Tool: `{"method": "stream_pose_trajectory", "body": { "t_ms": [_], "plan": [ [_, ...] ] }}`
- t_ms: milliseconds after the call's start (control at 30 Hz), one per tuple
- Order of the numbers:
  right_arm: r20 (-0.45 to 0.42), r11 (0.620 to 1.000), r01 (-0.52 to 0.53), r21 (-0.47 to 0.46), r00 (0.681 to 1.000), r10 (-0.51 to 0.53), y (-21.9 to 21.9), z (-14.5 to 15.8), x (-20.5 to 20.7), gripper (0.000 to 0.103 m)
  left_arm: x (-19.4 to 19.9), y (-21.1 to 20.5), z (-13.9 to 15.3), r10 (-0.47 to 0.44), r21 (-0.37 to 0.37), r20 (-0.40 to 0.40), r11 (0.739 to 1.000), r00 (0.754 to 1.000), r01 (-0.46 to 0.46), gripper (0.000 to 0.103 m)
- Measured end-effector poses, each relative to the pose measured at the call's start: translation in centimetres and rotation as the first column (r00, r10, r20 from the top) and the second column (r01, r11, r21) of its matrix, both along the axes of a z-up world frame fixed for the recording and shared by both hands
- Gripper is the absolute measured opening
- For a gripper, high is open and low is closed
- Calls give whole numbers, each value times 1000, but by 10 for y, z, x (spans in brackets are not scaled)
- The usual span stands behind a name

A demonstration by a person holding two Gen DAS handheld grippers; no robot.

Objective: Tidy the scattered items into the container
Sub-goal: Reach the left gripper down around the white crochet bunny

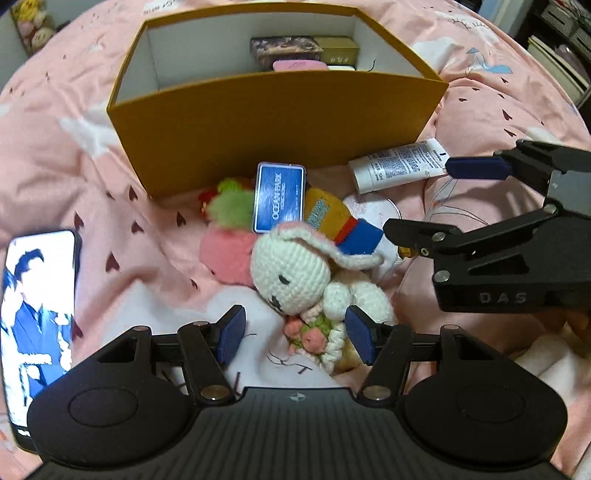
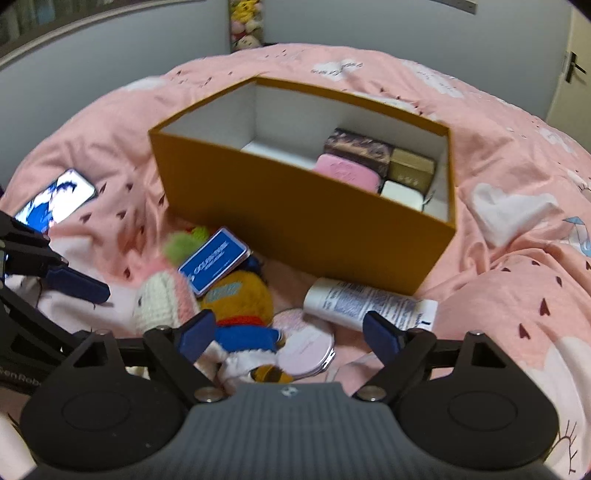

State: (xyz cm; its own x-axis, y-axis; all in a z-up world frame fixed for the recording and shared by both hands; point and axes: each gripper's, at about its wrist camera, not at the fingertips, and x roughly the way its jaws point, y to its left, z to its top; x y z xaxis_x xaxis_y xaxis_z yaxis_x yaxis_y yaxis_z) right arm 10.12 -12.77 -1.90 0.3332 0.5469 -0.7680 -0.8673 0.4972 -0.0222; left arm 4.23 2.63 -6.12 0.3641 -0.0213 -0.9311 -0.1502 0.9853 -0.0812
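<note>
An open yellow box (image 1: 280, 122) (image 2: 306, 221) stands on the pink bed and holds several small tins (image 1: 306, 51) (image 2: 373, 166). In front of it lies a pile: a white crochet rabbit (image 1: 295, 273) (image 2: 162, 299), a blue tin (image 1: 279, 197) (image 2: 214, 260), a yellow-and-blue plush (image 1: 332, 218) (image 2: 240, 299), a white tube (image 1: 399, 166) (image 2: 369, 301) and a round pink compact (image 2: 306, 343). My left gripper (image 1: 295, 334) is open around the rabbit's lower body. My right gripper (image 2: 291, 336) (image 1: 417, 199) is open above the compact and plush.
A phone (image 1: 40, 306) (image 2: 55, 199) with a lit screen lies on the bed to the left. A pink and green plush (image 1: 229, 236) lies beside the rabbit. Plush toys (image 2: 245, 22) hang at the far wall. The rumpled pink duvet (image 2: 517, 240) surrounds everything.
</note>
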Motion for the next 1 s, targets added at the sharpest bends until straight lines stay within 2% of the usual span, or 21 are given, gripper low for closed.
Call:
{"method": "stream_pose_trajectory", "body": {
  "t_ms": [233,467,533,633,733,1000],
  "plan": [
    [-13,999,19,-26,1000,-19,0,-6,3,83,6,14,-16,77,-130,7,989,997,-76,71],
    [-23,997,72,-42,997,-73,-4,-11,15,82,17,23,-33,139,-201,20,971,990,-132,72],
    [-17,996,80,-32,997,-80,-6,-9,18,82,19,25,-35,150,-214,23,966,988,-142,67],
    [13,994,103,-32,995,-103,-9,-6,22,82,18,26,-35,157,-219,36,965,987,-146,60],
    [7,993,118,-27,993,-118,-12,-5,25,82,14,25,-29,161,-206,55,968,986,-146,53],
    [18,994,107,-11,994,-107,-10,0,24,82,1,11,6,86,-110,114,991,990,-74,49]
  ]
}}
